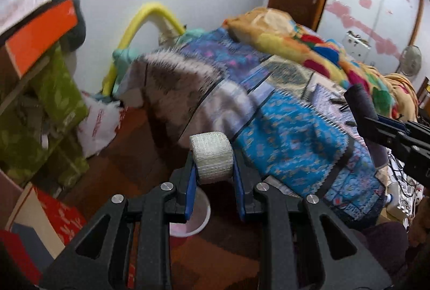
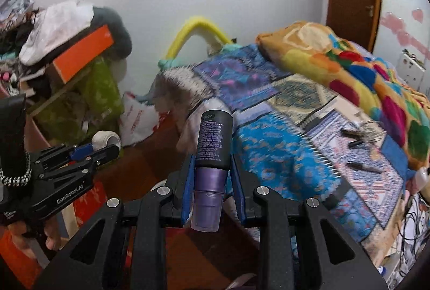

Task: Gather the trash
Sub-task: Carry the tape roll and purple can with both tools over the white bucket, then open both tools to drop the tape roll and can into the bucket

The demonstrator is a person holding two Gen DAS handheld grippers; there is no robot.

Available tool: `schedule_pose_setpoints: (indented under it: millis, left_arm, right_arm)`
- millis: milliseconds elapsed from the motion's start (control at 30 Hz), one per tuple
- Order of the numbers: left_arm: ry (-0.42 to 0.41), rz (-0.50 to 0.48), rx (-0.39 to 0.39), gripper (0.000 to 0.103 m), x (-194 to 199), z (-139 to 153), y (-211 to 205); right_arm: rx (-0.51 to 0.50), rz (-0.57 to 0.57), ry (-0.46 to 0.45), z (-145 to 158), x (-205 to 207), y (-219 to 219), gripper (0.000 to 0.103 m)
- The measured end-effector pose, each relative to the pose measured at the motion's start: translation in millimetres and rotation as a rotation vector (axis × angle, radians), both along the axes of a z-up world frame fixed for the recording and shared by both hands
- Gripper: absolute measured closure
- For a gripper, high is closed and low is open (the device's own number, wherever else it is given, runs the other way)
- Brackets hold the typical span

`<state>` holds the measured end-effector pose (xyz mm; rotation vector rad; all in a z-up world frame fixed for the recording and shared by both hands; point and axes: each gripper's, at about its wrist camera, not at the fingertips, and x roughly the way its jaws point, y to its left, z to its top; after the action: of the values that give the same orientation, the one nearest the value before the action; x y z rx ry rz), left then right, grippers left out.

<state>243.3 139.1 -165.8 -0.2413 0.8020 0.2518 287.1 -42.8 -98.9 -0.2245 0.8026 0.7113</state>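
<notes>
My left gripper (image 1: pixel 212 169) is shut on a white gauze tape roll (image 1: pixel 211 155) and holds it above the floor beside the bed. It also shows in the right wrist view (image 2: pixel 103 146) at the left, with the roll (image 2: pixel 106 139) at its tip. My right gripper (image 2: pixel 211 169) is shut on a black and purple bottle (image 2: pixel 212 155), held upright-ish with its purple cap toward the camera. The bottle (image 1: pixel 360 102) and the right gripper (image 1: pixel 397 134) show at the right edge of the left wrist view.
A bed with a blue patchwork cover (image 2: pixel 282 145) and a bright blanket (image 2: pixel 349 67) fills the right. Green boxes (image 1: pixel 53 102), an orange box (image 1: pixel 40 37) and a white plastic bag (image 1: pixel 99 123) pile up on the left. A white round bin rim (image 1: pixel 201 220) sits below my left gripper.
</notes>
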Motion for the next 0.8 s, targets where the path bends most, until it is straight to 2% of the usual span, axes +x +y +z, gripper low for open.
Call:
schedule_pose_setpoints:
  millis: [533, 733, 800]
  left_arm:
    - [0.258, 0.128, -0.156, 0.079, 16, -125, 67]
    - [0.341, 0.171, -0.194, 0.079, 23, -167, 86]
    - [0.352, 0.174, -0.215, 0.079, 24, -175, 91]
  right_arm:
    - [-0.123, 0.195, 0.295, -119, 35, 106, 0.079]
    - [-0.17, 0.255, 0.342, -144, 36, 136, 0.079]
    - [-0.193, 0.257, 0.319, -146, 38, 144, 0.079]
